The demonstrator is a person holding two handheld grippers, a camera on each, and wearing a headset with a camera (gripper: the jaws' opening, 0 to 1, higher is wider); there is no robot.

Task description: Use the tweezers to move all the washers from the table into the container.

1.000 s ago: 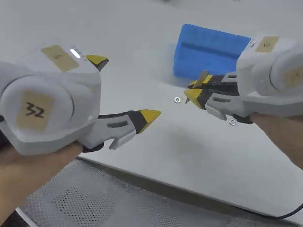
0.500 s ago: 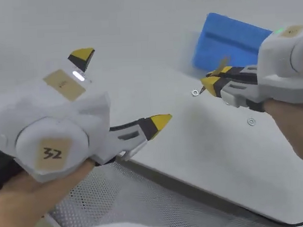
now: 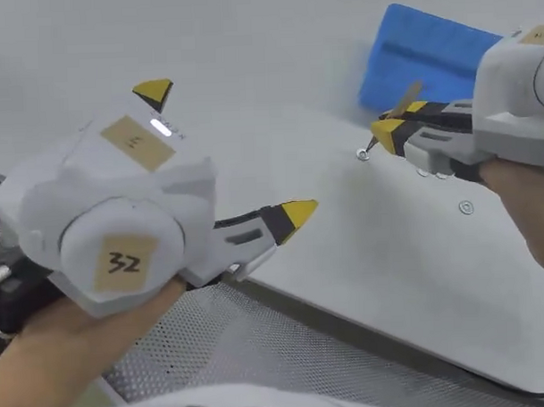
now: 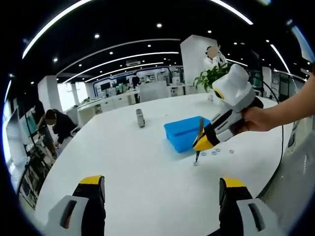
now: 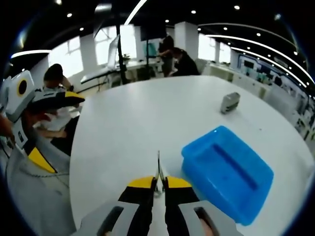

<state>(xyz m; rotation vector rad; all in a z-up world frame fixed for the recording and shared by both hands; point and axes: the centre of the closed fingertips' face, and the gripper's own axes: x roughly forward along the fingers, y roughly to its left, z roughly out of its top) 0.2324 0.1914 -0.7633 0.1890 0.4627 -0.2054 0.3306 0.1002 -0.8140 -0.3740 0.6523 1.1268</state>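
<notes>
**Washers.** One washer (image 3: 363,154) lay flat on the white worktop (image 3: 363,254), right at the tip of the tweezers (image 3: 374,145); whether the tip touched it could not be told. A second washer (image 3: 466,207) lay apart from the first, close to the hand (image 3: 518,199) that held the right gripper. In the left gripper view a small group of washers (image 4: 214,153) lay just beside the tweezers' tip, on the side away from the container.

**Tweezers.** These were tilted, points down toward the worktop, and clamped between the closed jaws of the right gripper (image 3: 387,132). In the right gripper view the blades ran straight forward from between the yellow jaw tips.

**Container** (image 3: 432,50). A blue, rectangular, open-topped tray stood on the worktop just beyond the tweezers.

**Left gripper** (image 3: 225,151). Its jaws were spread wide and held nothing. It was raised over the near edge of the worktop, well apart from the washers.

**Worktop.** The surface was large, white, smooth and matt. A small grey object (image 4: 140,118) stood farther across it, beyond the container. A perforated metal panel (image 3: 259,347) lay below the near edge, and a dark cable (image 3: 529,394) ran along that edge at the right.

**Room.** The setting was an open-plan office with long curved ceiling light strips and round spotlights, white columns and rows of desks. A potted plant (image 4: 211,76) stood behind the worktop, and several people were in the background
</notes>
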